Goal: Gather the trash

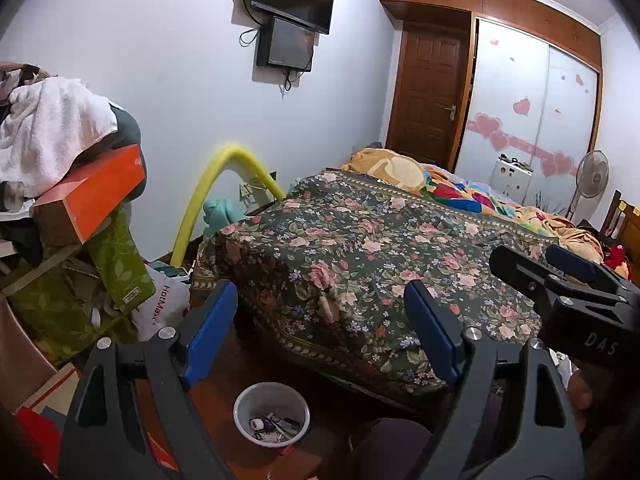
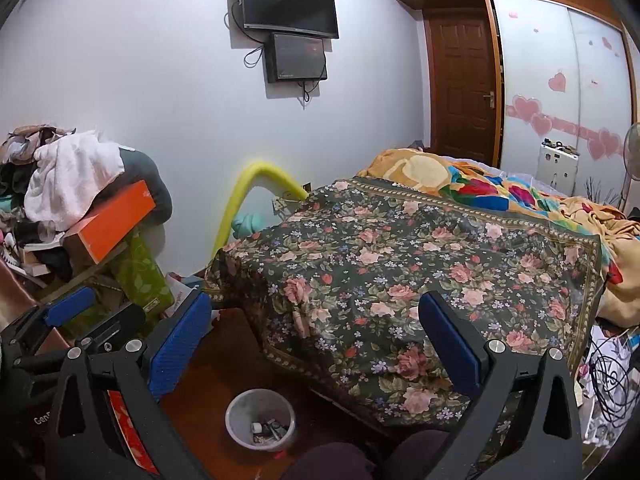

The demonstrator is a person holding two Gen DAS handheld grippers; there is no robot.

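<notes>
Through my left wrist camera, my left gripper (image 1: pixel 320 328) stands with jaws wide apart and nothing between them. The small waste bin (image 1: pixel 272 414) sits on the wooden floor at lower centre of the frame, below and between my two blue pads, with scraps already in its bottom. Its mouth faces up. My right gripper (image 1: pixel 560 268) pokes in at right, over the floral bedspread (image 1: pixel 360 248).

Through my right wrist camera, the right gripper (image 2: pixel 316 332) is likewise spread open and empty. The bin (image 2: pixel 260 418) lies at lower centre, a touch left of the midline, nearer the left pad. The left gripper (image 2: pixel 68 308) shows at lower left.

I see no loose trash plainly on the floor near the bin. Both hands sit about equally near the bin, so I judge either could reach down.
</notes>
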